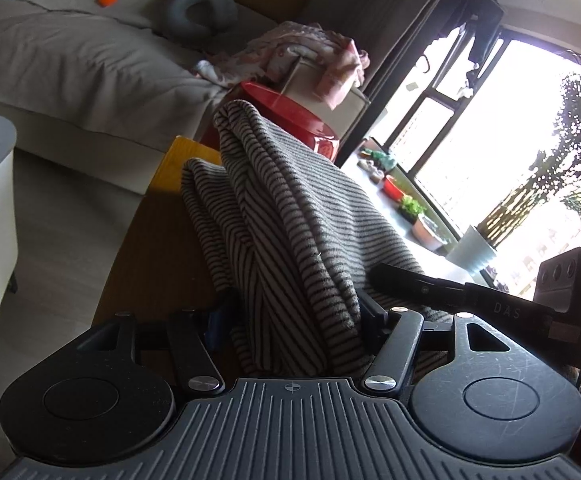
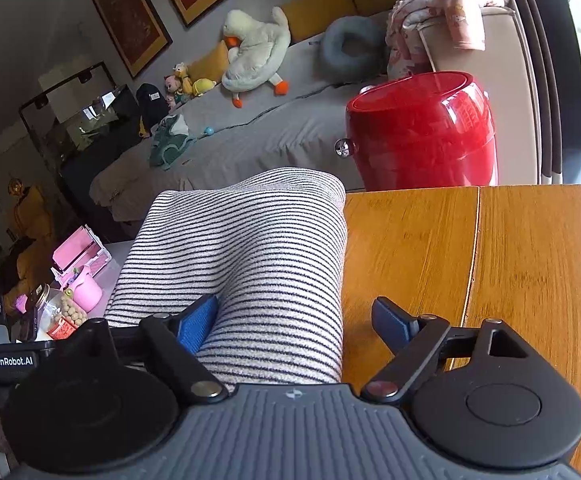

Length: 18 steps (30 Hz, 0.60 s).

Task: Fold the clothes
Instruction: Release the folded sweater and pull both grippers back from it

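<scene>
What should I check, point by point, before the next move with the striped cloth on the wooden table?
1. Striped cloth lies on the wooden table: ok.
2. Right gripper released: ok, right finger clear of the cloth.
3. Left gripper released: cannot tell, cloth fills its jaws.
4. Fold neat: not ok, cloth is bunched in the left view.
5. Bare table beside the cloth: ok.

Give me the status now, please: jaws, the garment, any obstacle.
Right gripper open, striped garment between its jaws, one side clear. Left gripper jaws around bunched garment, grip unclear. Wooden table ahead bare.
</scene>
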Tool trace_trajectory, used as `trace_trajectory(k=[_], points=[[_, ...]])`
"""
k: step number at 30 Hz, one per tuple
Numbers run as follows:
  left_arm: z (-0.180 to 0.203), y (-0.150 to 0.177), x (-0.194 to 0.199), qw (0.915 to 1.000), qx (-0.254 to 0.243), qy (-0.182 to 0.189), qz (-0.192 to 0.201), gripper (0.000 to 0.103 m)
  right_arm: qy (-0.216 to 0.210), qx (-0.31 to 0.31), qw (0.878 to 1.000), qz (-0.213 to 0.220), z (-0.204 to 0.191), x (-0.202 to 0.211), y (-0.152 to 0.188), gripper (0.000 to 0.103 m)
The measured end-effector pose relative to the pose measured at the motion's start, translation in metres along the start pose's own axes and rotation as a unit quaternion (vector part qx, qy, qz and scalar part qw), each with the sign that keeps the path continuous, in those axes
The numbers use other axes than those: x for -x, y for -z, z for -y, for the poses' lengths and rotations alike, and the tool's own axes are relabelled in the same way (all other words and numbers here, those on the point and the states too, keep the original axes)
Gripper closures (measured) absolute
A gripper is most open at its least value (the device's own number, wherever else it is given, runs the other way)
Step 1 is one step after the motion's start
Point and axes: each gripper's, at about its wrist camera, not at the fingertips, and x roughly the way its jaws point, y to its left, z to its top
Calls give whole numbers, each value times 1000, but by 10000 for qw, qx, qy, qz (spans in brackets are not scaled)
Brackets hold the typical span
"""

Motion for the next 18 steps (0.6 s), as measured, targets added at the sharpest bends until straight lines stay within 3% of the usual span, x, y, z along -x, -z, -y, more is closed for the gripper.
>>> trace_trajectory(k=[5, 11, 18], points=[[7, 8, 11, 9999, 75, -90, 92, 33, -49, -115, 9998, 126, 3, 19, 11, 13], [24, 44, 37, 9980, 348, -425, 326, 18, -81, -400, 9988, 283, 10, 54, 33, 1], [78, 93, 62, 9936, -168, -1042, 406, 1, 77, -542, 9980, 316, 6, 97, 64, 0]])
